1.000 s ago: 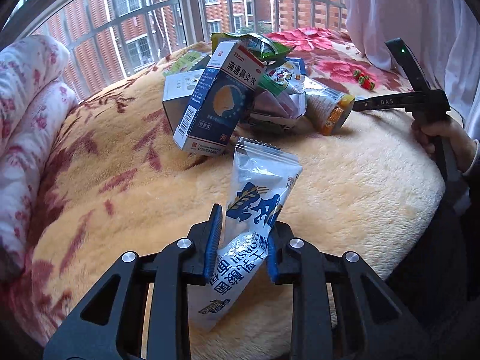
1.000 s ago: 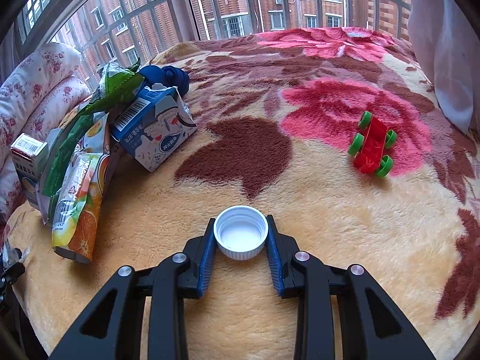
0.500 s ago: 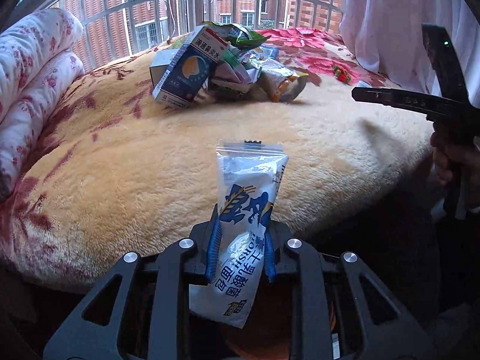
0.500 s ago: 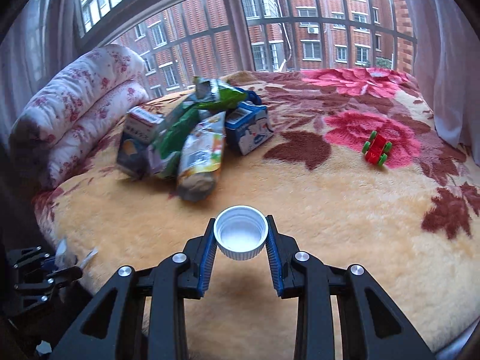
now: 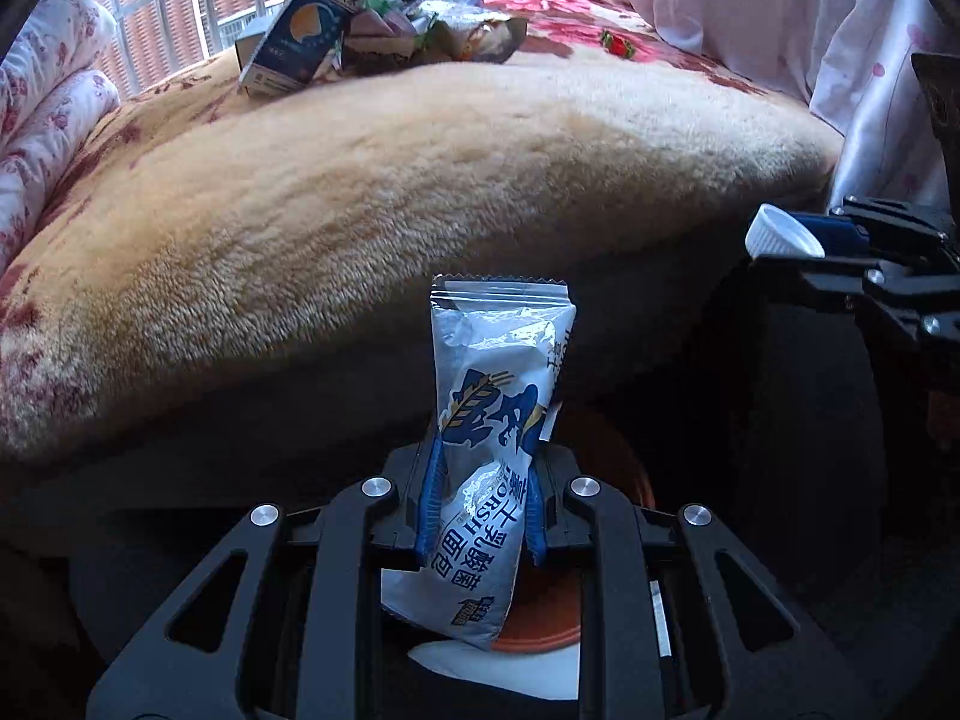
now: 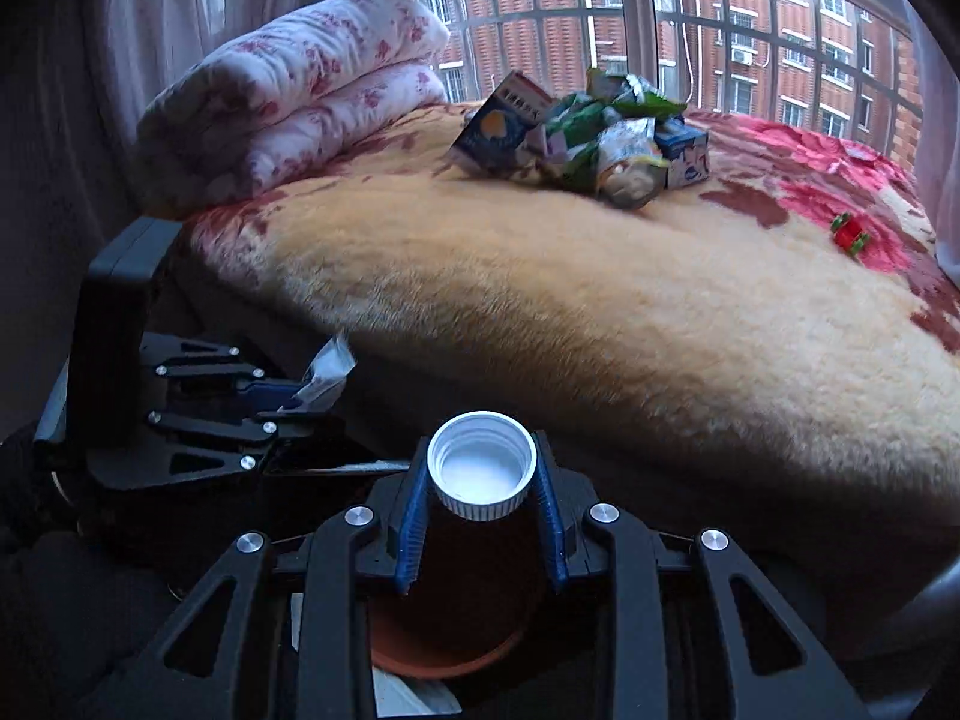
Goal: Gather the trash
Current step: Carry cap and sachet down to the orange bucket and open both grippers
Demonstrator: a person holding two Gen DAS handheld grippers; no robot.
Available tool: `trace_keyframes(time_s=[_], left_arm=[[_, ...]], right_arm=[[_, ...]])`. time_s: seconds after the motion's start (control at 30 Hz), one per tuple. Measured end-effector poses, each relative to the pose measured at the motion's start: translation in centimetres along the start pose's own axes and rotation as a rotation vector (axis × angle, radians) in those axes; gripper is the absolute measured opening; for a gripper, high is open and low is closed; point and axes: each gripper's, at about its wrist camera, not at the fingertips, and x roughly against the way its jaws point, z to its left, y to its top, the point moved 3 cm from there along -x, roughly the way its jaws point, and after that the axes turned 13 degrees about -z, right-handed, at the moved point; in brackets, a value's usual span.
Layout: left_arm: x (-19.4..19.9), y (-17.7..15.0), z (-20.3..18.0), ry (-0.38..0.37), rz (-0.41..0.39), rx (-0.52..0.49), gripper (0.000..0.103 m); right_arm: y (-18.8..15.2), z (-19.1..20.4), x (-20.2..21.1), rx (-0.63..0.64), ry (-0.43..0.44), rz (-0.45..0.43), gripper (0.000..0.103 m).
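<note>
- I am holding the left claw (image 5: 480, 504) closed on the bread wrapper (image 5: 492, 456), pads pinching its lower half; the sealed top edge is standing up ahead of the claw.
- The wrapper is looking light, thin and crinkly, probably slippery film. I am judging that a mid-body pinch across the flat faces is the safe hold; a grip on the crimped end could slip.
- I am holding the right claw (image 6: 480, 510) clamped on the white bottle cap (image 6: 482, 467), one pad on each side of its ribbed skirt, open side facing the camera.
- The cap is appearing rigid and light; the ribbed wall is giving good purchase, so a light squeeze across the diameter should be enough.
- Both claws are pointing steeply downward, off the edge of the bed (image 6: 600, 312), side by side and near each other.
- A brown round container (image 6: 456, 630) is lying directly below and just ahead of both claws; I am judging it to be the bin.
- The remaining trash pile (image 6: 576, 132) is lying well ahead of the claws, up on the bed.
</note>
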Motion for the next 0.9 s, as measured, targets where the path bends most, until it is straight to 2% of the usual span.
trace_keyframes(time_s=[0.17,0.4,0.63,0.9], left_arm=[[-2.0,-2.4,0.3,-0.028,0.091,0.045,0.022],[-5.0,-4.3,1.2,-0.034,0.209,0.099,0.021],[-7.1,-5.2,2.1,-0.031,0.285,0.135,0.021],[-8.7,-5.8,2.2,-0.032,0.326,0.128,0.021]], right_arm=[[-3.7,0.1,-2.0,-0.034,0.017,0.096,0.031],[-6.7,0.8,-5.7,-0.024,0.058,0.217,0.032],[-8.1,1.9,-8.5,0.017,0.101,0.287,0.032],[-8.4,1.9,-10.5,0.012,0.128,0.335,0.032]])
